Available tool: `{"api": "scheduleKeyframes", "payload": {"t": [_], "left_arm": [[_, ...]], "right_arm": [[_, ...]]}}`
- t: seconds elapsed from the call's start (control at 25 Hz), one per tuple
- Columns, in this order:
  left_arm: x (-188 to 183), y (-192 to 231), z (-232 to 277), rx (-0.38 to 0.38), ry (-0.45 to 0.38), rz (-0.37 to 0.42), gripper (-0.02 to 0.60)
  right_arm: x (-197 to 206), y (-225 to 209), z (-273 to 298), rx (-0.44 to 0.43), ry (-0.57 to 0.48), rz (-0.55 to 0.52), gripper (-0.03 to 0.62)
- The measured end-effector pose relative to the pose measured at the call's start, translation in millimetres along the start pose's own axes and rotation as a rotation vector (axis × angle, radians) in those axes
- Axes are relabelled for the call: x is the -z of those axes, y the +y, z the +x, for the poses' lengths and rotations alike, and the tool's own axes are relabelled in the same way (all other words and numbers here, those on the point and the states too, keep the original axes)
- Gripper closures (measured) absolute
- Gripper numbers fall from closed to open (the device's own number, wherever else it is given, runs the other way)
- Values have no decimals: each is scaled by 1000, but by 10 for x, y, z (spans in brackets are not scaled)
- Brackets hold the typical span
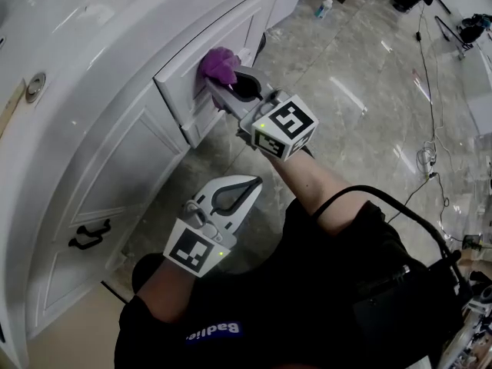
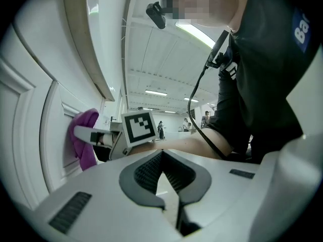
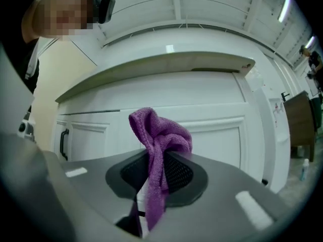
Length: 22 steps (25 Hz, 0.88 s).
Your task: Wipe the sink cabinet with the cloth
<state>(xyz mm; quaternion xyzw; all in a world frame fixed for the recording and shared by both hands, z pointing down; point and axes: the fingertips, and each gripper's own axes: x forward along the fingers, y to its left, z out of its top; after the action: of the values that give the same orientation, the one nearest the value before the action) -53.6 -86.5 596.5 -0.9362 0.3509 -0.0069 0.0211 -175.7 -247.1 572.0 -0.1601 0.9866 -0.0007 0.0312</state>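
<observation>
A purple cloth [image 1: 219,65] is pressed against a drawer front [image 1: 201,74] of the white sink cabinet [image 1: 100,160]. My right gripper [image 1: 224,83] is shut on the cloth [image 3: 159,140], which bunches above its jaws and hangs down between them. The cabinet panel [image 3: 202,135] fills the right gripper view just beyond the cloth. My left gripper [image 1: 250,184] hangs lower, away from the cabinet, with its jaws closed and nothing in them. In the left gripper view the right gripper [image 2: 83,134] and cloth [image 2: 83,140] touch the cabinet at the left.
A cabinet door with a black handle [image 1: 91,234] lies left of the left gripper. The white countertop [image 1: 69,21] overhangs above. A polished stone floor [image 1: 361,106] stretches right, with cables [image 1: 430,91] and a small bottle [image 1: 324,8] farther off.
</observation>
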Motion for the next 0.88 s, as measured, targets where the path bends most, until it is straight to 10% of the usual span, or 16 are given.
{"api": "scheduleKeyframes", "payload": {"t": [0.24, 0.56, 0.88], "left_arm": [[31, 36, -19, -5, 2, 1, 581], [37, 53, -7, 3, -13, 4, 581], [31, 36, -2, 21, -22, 8, 581]], "right_arm": [[536, 19, -6, -11, 92, -26, 526], [1359, -49, -234, 8, 286, 206, 526], [-115, 152, -183, -112, 29, 98, 526]]}}
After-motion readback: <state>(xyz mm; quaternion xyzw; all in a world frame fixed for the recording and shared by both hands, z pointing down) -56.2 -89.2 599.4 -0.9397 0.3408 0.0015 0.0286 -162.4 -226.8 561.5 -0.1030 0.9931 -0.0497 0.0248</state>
